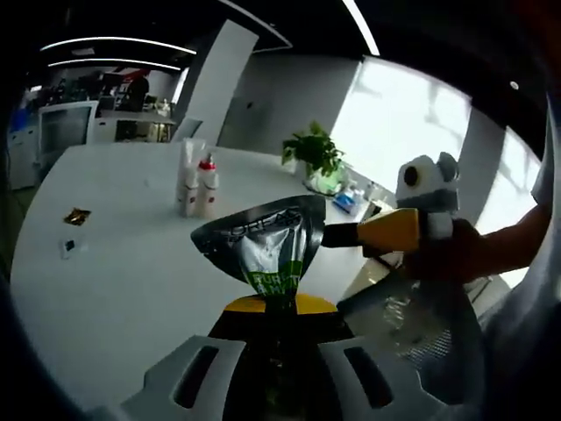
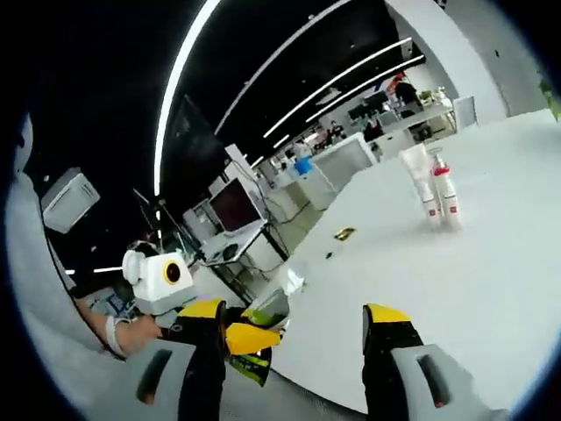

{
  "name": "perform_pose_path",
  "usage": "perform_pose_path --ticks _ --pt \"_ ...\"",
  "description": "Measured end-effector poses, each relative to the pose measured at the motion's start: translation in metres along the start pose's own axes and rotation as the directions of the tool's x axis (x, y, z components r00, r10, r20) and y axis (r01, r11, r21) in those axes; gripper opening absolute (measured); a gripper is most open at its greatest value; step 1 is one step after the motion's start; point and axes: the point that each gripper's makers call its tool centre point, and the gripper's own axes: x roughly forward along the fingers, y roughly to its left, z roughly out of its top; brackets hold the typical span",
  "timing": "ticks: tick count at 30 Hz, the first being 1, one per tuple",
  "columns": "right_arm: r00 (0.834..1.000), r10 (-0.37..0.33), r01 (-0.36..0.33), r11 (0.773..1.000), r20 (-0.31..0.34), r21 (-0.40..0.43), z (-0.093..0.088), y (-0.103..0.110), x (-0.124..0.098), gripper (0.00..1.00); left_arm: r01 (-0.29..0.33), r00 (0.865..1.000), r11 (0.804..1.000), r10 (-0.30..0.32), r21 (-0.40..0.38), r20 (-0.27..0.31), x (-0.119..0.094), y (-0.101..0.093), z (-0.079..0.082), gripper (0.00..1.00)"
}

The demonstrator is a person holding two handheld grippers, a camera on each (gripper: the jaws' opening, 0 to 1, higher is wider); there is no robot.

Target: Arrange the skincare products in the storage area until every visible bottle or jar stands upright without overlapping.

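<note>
left gripper (image 1: 273, 303) pinching dark tube (image 1: 267, 241) | right gripper (image 2: 307, 338) spread, near tube end | soft, light, probably slippery; better gripping at the stiffer crimped end

Both views look from the table's (image 1: 114, 263) near edge (close, low) toward shared upright bottles (image 1: 197, 186).
</note>
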Motion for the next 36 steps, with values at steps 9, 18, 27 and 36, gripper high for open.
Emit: perform_pose_path --ticks 9,18,27,36 --pt "0.998 0.052 -0.054 0.994 0.018 0.090 0.000 0.003 -0.001 0.51 0.156 0.986 0.984 -0.149 0.092 -0.078 0.009 -0.038 -0.015 0.04" --pt "0.999 0.046 -0.046 0.995 -0.006 0.089 -0.005 0.003 -0.002 0.30 0.189 0.979 0.966 -0.171 0.175 -0.113 0.009 -0.049 -0.020 0.04" --pt "1.000 -0.018 0.020 0.990 -0.015 0.141 -0.008 -0.015 -0.007 0.03 0.163 0.983 0.933 -0.127 0.320 -0.130 0.009 -0.049 -0.021 0.05" --pt "0.999 -0.033 0.034 0.986 -0.006 0.165 -0.004 -0.020 -0.010 0.00 0.156 0.986 0.911 -0.120 0.382 -0.117 0.011 -0.052 -0.017 0.08"
